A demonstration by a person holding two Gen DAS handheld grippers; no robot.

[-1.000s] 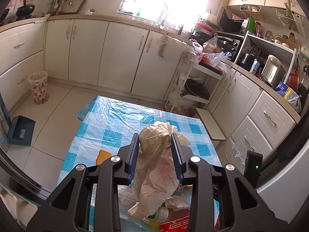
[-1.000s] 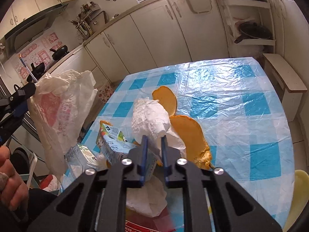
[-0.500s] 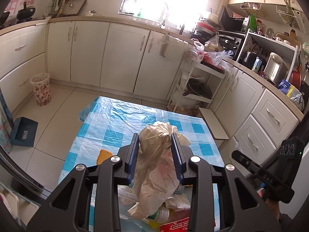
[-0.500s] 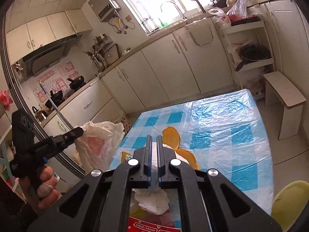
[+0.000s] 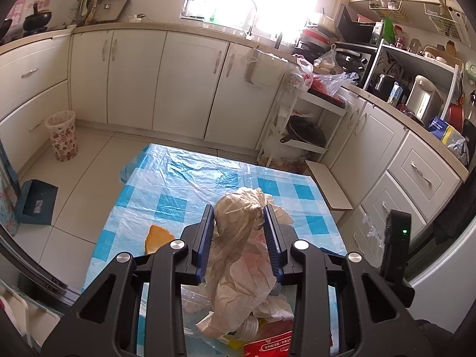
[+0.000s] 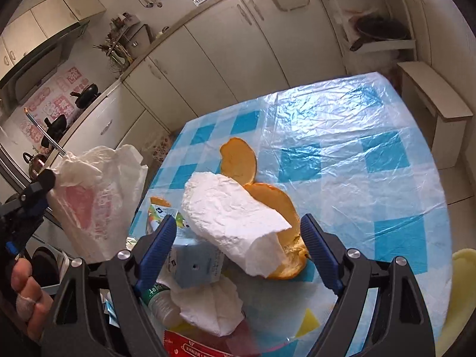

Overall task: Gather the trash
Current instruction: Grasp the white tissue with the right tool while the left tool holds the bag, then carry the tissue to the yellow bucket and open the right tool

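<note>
The left tool (image 5: 239, 232) pinches the limp, light plastic bag (image 5: 238, 255). The right tool (image 6: 238, 253) is spreading; the soft crumpled tissue (image 6: 235, 220), at its 12 o'clock, wants a mid-body pinch.

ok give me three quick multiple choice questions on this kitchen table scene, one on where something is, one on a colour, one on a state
1. Where does the crumpled white paper towel lie?
A. on the floor
B. on the orange peel on the table
C. inside the plastic bag

2. What colour are the checks on the tablecloth?
A. red
B. green
C. blue

3. What is the left gripper doing?
A. clamping the plastic bag
B. standing empty and open
C. holding a bottle

Answers: 1 B, the towel rests over the peel, between the opening pads of the right gripper, which do not press it. 2 C, blue and white squares show under the clear cover. 3 A, both pads press the bunched bag top.
</note>
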